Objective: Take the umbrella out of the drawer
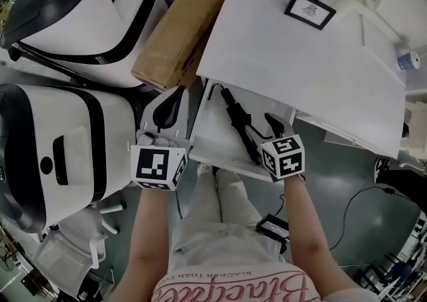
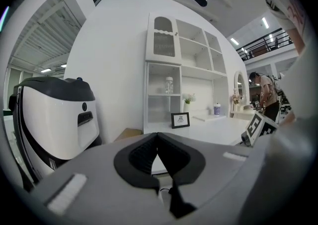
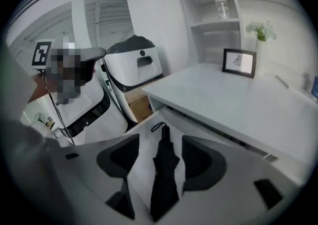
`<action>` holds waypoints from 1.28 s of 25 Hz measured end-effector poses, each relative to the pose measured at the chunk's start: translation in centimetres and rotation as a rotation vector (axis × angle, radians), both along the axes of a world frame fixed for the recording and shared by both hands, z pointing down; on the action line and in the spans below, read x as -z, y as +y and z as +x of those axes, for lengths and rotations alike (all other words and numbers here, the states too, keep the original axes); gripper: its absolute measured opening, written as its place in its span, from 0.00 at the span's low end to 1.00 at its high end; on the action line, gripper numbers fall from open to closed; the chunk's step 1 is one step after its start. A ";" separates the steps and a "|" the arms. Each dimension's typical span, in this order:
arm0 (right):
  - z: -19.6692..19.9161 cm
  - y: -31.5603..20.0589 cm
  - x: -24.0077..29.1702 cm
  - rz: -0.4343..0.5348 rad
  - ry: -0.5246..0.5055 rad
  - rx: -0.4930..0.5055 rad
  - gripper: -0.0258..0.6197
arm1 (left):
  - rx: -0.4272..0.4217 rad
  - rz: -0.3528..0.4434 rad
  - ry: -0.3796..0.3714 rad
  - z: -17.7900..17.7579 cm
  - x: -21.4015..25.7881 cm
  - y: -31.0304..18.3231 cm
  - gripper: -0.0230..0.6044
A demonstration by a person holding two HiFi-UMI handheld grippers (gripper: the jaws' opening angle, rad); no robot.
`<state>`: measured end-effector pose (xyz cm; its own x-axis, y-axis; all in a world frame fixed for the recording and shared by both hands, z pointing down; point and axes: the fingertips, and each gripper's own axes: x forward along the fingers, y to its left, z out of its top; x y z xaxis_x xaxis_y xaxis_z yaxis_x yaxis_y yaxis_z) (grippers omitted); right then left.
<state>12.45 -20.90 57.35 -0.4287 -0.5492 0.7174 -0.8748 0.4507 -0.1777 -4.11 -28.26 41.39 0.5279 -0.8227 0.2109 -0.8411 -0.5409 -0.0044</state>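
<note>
Two big white-and-black machines point(image 1: 67, 7) fill the left of the head view. Both are cut off by the picture's edge, and what they are is hard to tell. A white desk point(image 1: 300, 67) takes up the upper right, and its top hides the back of the open drawer point(image 1: 213, 135) below it. A long cardboard box point(image 1: 180, 27) lies between the machines and the desk, its right side tucked beneath the desk's edge. A small framed picture point(image 1: 309, 9) stands on the desk.

The left gripper point(image 1: 175, 97) hangs just left of the drawer. In the left gripper view its own body blocks the drawer, and its jaws meet at the tips with nothing between them. The right gripper point(image 1: 263, 131) hovers over the drawer's front right part and tilts down. Its jaws stand wide apart, and its marker cube point(image 1: 283, 155) covers the drawer's front edge there.

The umbrella point(image 1: 239, 121) lies flat on the drawer's white floor, running from back to front. It is black, folded and slim, with a thin strap loop point(image 3: 158, 127) at its far end. In the right gripper view the umbrella point(image 3: 164, 169) shows between the parted pads point(image 3: 198, 162), and neither pad touches it. Its near end is cut off by the gripper's body; in the head view that end is lost behind the right gripper.
</note>
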 end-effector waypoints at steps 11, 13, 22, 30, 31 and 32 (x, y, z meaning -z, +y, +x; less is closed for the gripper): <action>-1.0 2.1 -10.8 -0.250 0.071 0.064 0.43 | -0.011 -0.056 -0.005 0.1 -4.3 -0.5 0.05; -1.0 2.2 -12.4 -0.294 0.090 0.073 0.44 | -0.008 -0.062 -0.005 0.0 -4.9 -0.6 0.05; -0.8 2.9 -18.3 -0.438 0.197 0.090 0.47 | 0.025 -0.085 -0.011 -1.2 -6.8 -0.4 0.05; -0.9 2.8 -20.3 -0.445 0.317 0.102 0.48 | 0.045 -0.103 -0.015 -2.1 -7.8 0.0 0.05; -0.8 2.5 -20.2 -0.432 0.348 0.113 0.48 | 0.044 -0.104 -0.016 -2.1 -7.8 0.1 0.05; -0.8 2.4 -20.2 -0.429 0.369 0.119 0.47 | 0.044 -0.105 -0.016 -2.1 -7.9 0.1 0.05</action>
